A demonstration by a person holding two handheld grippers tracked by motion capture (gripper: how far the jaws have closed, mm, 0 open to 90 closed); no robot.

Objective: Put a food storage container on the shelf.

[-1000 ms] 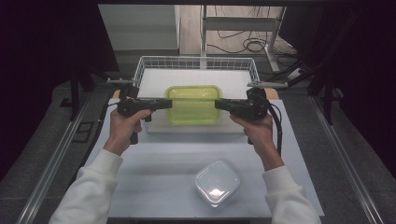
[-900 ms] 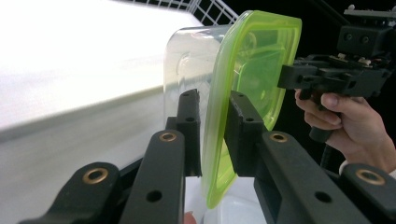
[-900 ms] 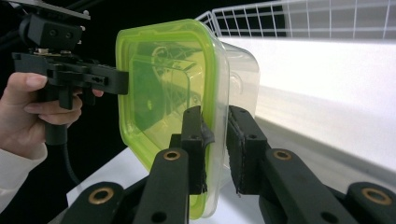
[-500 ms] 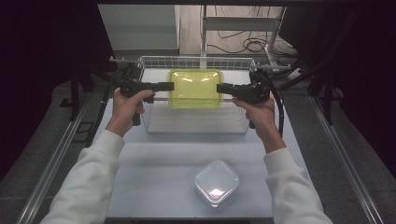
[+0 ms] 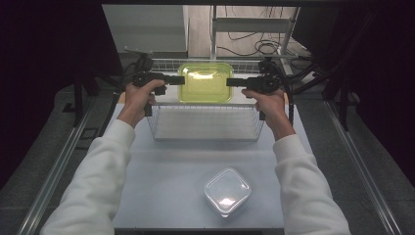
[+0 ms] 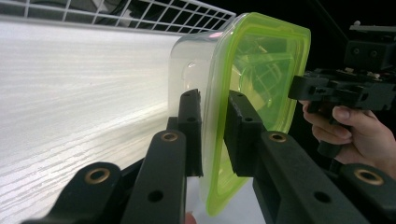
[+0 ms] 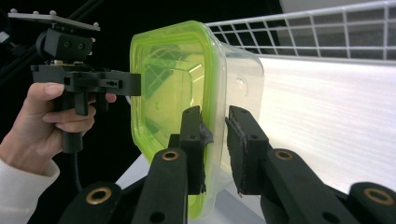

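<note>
Two grippers carry one clear container (image 5: 205, 83) with a yellow-green lid above the far end of the white wire basket (image 5: 205, 125); the left gripper (image 5: 180, 80) has its fingers clamped on the lid's rim at the left edge; the right gripper (image 5: 231, 82) pinches the opposite rim; nearer on the worktop (image 5: 161, 191) rests a clear lidded box (image 5: 227, 191).

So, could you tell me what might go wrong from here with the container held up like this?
The green-lidded container hangs over the wire basket, pinched only at its rim by the left gripper and right gripper. If either grip slips, it could tilt and drop, or catch the basket's rim.
</note>
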